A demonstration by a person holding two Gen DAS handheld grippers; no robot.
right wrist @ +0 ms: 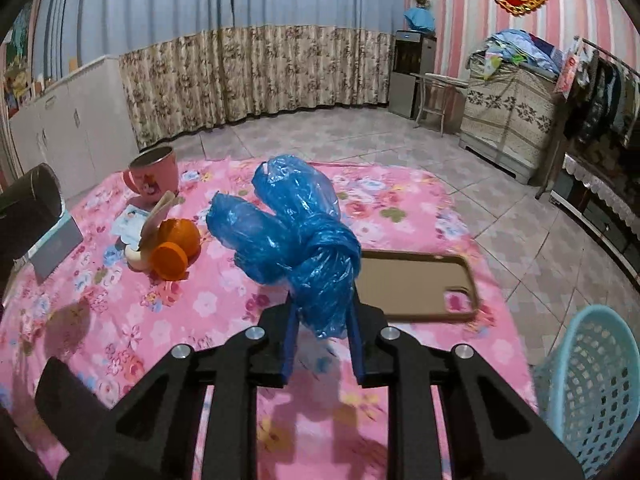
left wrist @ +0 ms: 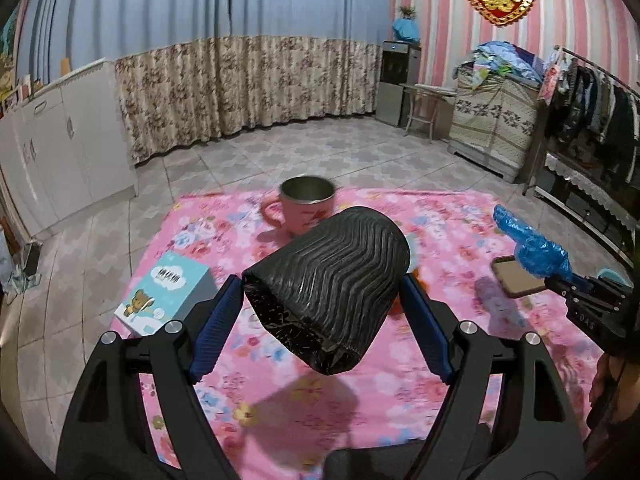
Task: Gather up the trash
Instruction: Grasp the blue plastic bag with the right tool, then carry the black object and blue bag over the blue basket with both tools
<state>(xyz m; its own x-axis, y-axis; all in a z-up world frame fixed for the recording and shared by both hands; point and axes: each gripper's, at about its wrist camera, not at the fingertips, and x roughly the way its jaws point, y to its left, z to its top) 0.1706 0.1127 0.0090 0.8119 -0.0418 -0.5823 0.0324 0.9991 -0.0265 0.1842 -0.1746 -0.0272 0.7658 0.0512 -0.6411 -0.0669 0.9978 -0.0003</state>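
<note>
The knotted blue plastic bag (right wrist: 296,240) is pinched by its twisted neck between the pads of the right gripper (right wrist: 322,312), whose jaws stand close together and clamped on the plastic, so the two puffed lobes of the bag stick out ahead of the fingertips and clear of the pink floral cloth (right wrist: 224,304) below. The step in hand looks like carrying a picked-up piece of trash toward its bin. The pale blue mesh basket (right wrist: 592,384) sits low and to the right of this gripper, just off the cloth's edge, and is the likely drop point; the next move calls for swinging right and down over its rim before the jaws part. Just ahead and right of the fingertips a brown phone case (right wrist: 416,286) lies flat; ahead and to the left lie an orange bottle with its cap (right wrist: 176,246), scraps and a pink mug (right wrist: 154,174). The left gripper (left wrist: 322,294) holds a black ribbed cup (left wrist: 328,284) between widely spread jaws, pads pressing on its sides, lifted above the cloth, with a light blue box (left wrist: 168,292) to its left.
</note>
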